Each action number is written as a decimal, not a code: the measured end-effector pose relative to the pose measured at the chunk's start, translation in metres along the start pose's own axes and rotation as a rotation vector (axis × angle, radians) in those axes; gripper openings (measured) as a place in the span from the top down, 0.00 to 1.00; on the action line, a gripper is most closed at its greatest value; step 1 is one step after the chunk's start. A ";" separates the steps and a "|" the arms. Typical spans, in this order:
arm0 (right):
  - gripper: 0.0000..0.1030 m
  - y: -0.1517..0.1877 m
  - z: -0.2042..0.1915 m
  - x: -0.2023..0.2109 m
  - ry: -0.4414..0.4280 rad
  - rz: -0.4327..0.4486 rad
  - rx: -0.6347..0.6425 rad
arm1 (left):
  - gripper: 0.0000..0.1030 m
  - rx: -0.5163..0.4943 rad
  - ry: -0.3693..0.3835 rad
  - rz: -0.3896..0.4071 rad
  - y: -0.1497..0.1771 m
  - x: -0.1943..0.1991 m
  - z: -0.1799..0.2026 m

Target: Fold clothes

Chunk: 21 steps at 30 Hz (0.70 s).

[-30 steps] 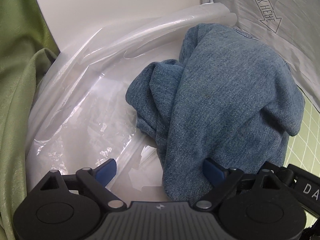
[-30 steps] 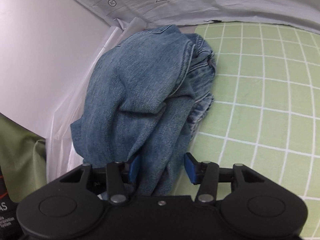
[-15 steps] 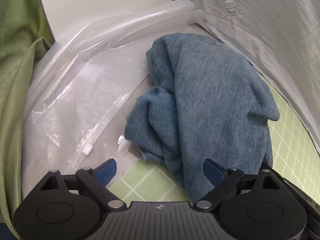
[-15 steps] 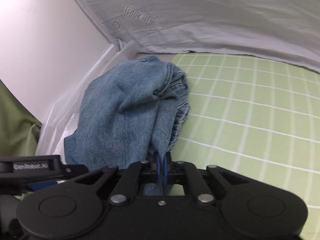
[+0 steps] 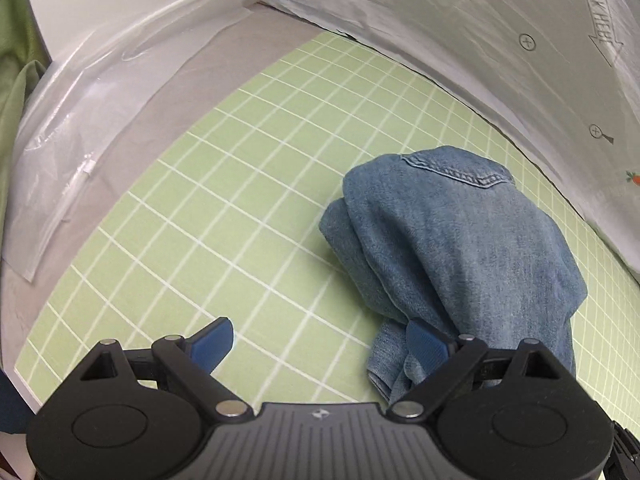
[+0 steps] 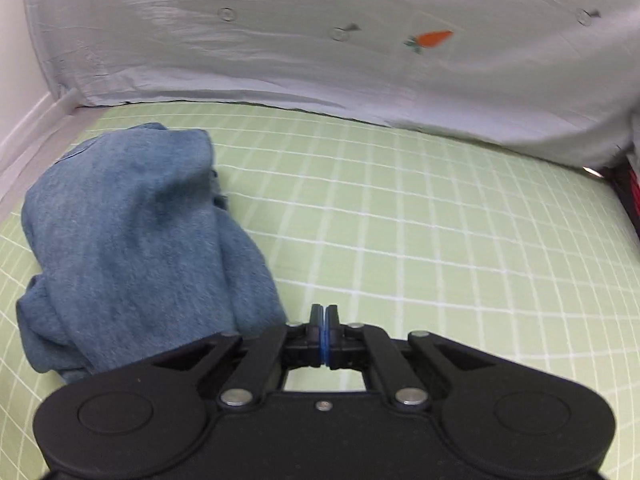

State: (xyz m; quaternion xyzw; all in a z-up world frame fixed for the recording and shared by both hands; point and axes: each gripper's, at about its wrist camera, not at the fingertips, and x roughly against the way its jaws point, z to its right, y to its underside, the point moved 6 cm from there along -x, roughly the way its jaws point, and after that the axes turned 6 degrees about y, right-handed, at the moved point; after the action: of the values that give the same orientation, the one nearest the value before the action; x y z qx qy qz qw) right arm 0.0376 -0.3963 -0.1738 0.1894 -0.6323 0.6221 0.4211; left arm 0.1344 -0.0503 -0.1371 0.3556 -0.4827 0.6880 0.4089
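A green mat (image 5: 248, 200) ruled with a white grid covers the work surface, and behind it hangs a pale grey sheet (image 6: 360, 52) printed with small orange carrots. Along the left edge of the left wrist view lies a crumpled clear plastic bag (image 5: 68, 128). On the mat sits the denim garment (image 5: 452, 240), bunched in a rumpled heap, one stitched seam showing on top. Left gripper (image 5: 320, 338): fingers wide apart, its right blue pad touching the near edge of the denim, the other over bare mat. Right gripper (image 6: 325, 318): fingers pressed together with nothing visible between them, the denim heap (image 6: 128, 240) just beside it on the left.
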 end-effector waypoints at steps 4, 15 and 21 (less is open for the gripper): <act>1.00 0.001 0.037 0.001 -0.028 -0.027 -0.115 | 0.09 -0.005 0.007 0.014 0.007 0.000 0.023; 0.62 -0.031 0.011 -0.028 -0.220 -0.073 -0.245 | 0.09 -0.001 -0.052 0.041 -0.038 -0.018 0.035; 0.53 -0.040 -0.020 -0.049 -0.311 -0.142 -0.294 | 0.09 -0.036 -0.058 -0.017 -0.069 -0.050 0.021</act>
State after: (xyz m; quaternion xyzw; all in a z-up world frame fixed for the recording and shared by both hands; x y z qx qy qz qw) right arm 0.1024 -0.3979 -0.1888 0.2638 -0.7586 0.4551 0.3845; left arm 0.2197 -0.0677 -0.1494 0.3719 -0.5037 0.6651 0.4070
